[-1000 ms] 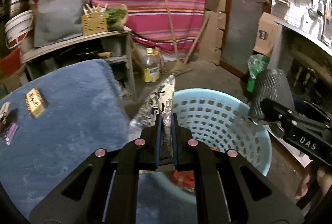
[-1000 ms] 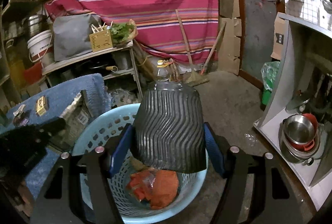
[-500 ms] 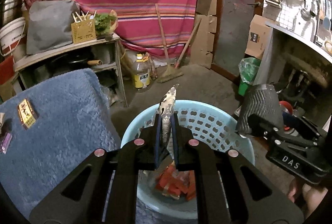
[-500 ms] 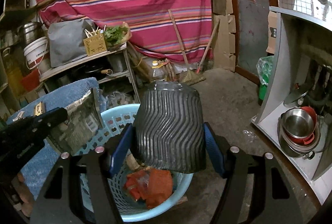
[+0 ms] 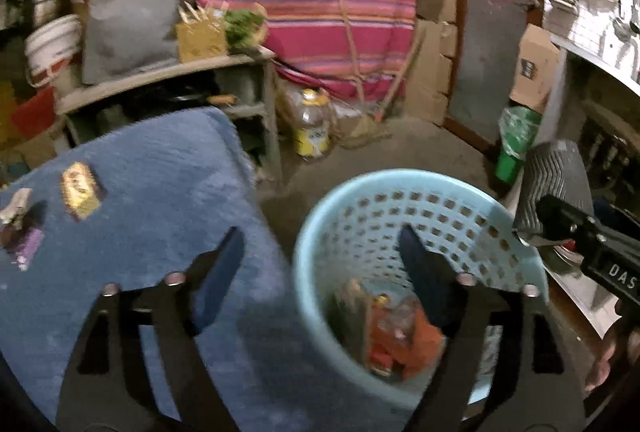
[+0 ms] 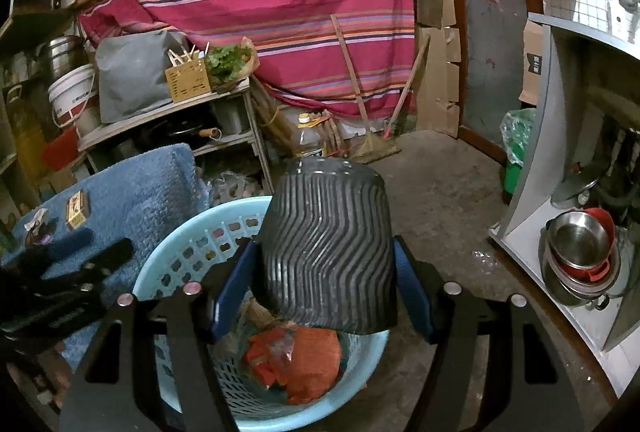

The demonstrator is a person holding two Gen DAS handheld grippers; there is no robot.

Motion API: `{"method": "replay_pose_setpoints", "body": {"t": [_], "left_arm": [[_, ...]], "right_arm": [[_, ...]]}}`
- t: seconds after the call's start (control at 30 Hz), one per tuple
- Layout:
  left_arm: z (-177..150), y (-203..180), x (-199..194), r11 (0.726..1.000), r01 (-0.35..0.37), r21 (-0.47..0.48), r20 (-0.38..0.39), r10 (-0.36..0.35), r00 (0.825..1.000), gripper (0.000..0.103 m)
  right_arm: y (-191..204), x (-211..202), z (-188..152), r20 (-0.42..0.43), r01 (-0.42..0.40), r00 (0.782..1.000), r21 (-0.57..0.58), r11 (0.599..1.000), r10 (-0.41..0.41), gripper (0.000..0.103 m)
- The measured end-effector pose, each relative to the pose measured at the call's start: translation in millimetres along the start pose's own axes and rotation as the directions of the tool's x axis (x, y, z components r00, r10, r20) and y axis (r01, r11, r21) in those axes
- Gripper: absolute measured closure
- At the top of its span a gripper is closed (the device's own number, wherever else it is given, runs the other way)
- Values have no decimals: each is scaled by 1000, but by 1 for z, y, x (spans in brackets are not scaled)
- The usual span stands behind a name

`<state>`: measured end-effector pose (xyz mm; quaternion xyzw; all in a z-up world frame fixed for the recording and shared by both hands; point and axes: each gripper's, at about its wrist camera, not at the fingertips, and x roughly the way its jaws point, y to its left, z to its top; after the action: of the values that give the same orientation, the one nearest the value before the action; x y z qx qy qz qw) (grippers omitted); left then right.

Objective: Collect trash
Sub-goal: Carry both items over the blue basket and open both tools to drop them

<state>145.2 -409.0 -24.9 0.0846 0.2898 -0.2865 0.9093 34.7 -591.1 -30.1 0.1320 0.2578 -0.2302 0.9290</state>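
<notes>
Orange crumpled wrappers (image 6: pixel 298 360) lie in the pale-blue perforated plastic basket (image 5: pixel 320 232) at six o'clock; left gripper (image 5: pixel 320 272) is opening, empty; right gripper (image 6: pixel 324 284) clamps a black ribbed cup (image 6: pixel 326 244).

The left gripper (image 5: pixel 320 260), clamped on a crinkled foil wrapper a second ago, is opening with nothing between its jaws; the wrapper has dropped into the light-blue basket (image 5: pixel 416 187).

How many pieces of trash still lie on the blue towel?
3: a yellow packet, a crumpled whitish wrapper left of it, and a purple wrapper below; the left edge may hide more.
</notes>
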Motion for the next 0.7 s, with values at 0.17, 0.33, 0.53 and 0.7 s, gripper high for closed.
{"method": "replay_pose_setpoints", "body": {"t": [0.17, 0.33, 0.53, 0.7], "left_arm": [[1, 32, -21, 997, -58, -41, 41, 60, 997, 12], [-2, 69, -45, 990, -116, -83, 69, 122, 990, 6], [-9, 104, -68, 976, -192, -104, 72, 200, 977, 6], [-14, 135, -89, 965, -229, -129, 90, 241, 966, 6]], "right_arm": [[18, 5, 0, -1, -2, 1000, -40, 999, 2, 35], [34, 13, -2, 10, 21, 1000, -64, 998, -21, 35], [47, 24, -4, 2, 64, 998, -76, 995, -64, 18], [57, 29, -7, -18, 90, 996, -78, 993, -92, 13]]}}
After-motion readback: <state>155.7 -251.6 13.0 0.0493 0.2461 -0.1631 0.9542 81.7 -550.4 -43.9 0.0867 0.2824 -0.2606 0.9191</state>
